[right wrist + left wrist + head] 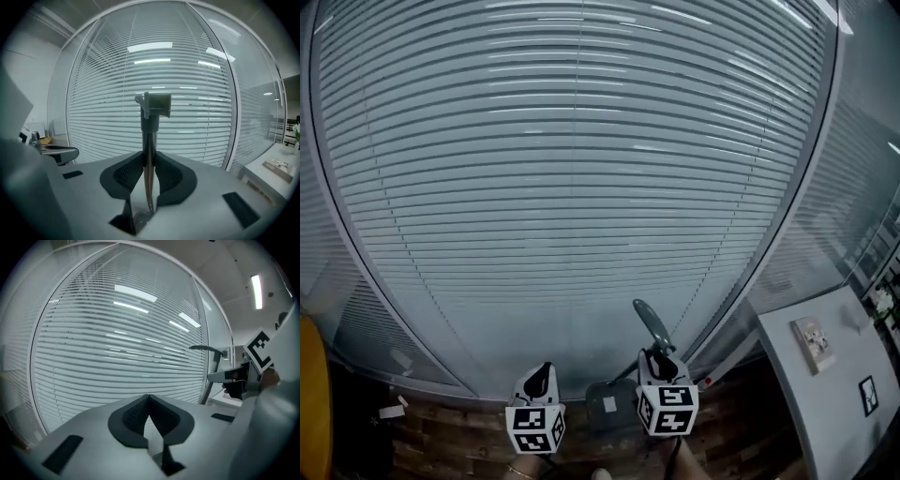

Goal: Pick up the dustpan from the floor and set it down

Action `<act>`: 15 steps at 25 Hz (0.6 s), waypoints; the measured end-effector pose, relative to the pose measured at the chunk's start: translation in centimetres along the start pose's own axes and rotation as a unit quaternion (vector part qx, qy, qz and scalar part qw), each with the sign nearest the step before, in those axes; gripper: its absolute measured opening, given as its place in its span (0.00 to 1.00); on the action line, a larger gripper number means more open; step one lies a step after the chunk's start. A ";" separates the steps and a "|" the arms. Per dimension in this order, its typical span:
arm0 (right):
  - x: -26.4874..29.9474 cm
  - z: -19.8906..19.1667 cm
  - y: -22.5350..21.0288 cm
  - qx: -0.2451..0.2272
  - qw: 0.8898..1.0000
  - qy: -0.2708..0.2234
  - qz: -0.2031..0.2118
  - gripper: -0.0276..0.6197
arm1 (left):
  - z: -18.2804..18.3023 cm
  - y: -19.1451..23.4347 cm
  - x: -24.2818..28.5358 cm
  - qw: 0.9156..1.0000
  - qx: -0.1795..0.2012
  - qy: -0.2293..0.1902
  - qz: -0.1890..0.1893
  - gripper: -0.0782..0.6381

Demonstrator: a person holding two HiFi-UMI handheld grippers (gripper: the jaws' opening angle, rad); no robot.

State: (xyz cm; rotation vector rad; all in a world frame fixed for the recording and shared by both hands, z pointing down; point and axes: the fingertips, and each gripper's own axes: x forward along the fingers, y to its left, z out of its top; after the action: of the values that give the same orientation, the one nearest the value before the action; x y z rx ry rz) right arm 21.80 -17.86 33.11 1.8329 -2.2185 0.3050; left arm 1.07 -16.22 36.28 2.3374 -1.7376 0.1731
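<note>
My right gripper [660, 364] is shut on the dustpan's long upright handle [652, 324]. The dark grey pan [610, 406] hangs below it, above the floor. In the right gripper view the thin handle pole [149, 154] runs straight up between the two pads, which press on it from both sides, and ends in a grey grip [153, 104]. My left gripper [542, 375] is raised beside it on the left, shut with nothing in it; its fingertips [149, 397] meet. The left gripper view shows the right gripper [236, 378] and the handle top [206, 348] to its right.
A glass wall with white blinds [581, 187] fills the view ahead. A white table [825, 375] with small items stands at the right. Dark wood floor [441, 441] lies below, with a yellow object [311, 394] at the left edge.
</note>
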 end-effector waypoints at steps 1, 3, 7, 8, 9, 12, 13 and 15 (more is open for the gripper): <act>-0.2 1.0 -0.3 -0.001 1.000 -0.006 -0.001 0.19 | 0.9 -0.2 0.1 1.000 0.007 -0.006 -0.001 0.13; -0.6 3.1 -0.8 -0.004 1.000 -0.020 -0.004 0.19 | 3.0 -0.3 0.3 1.000 0.008 -0.018 0.002 0.13; -1.6 7.0 -1.3 -0.012 0.999 -0.049 -0.007 0.19 | 7.2 0.4 0.4 0.999 0.006 -0.037 0.012 0.13; -1.7 7.8 -1.3 -0.014 0.998 -0.057 -0.007 0.19 | 8.2 0.5 0.4 0.999 0.007 -0.041 0.012 0.13; -1.9 8.5 -1.3 -0.016 0.998 -0.063 -0.007 0.19 | 9.2 0.6 0.4 0.999 0.008 -0.046 0.011 0.13; -2.4 9.7 -1.4 -0.015 0.997 -0.072 -0.012 0.19 | 11.4 0.8 0.0 0.999 0.012 -0.052 0.009 0.13; -2.6 10.0 -1.4 -0.014 0.997 -0.073 -0.014 0.19 | 12.0 0.8 -0.1 0.998 0.014 -0.052 0.009 0.13; -3.1 10.7 -1.3 -0.014 0.997 -0.073 -0.015 0.19 | 13.0 0.9 -0.6 0.998 0.015 -0.053 0.008 0.13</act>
State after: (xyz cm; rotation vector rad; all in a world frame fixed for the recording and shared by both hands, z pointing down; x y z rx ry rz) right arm 23.05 -18.58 21.94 1.9281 -2.2743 0.1380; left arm -0.43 -19.12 23.70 2.3962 -1.8151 0.0794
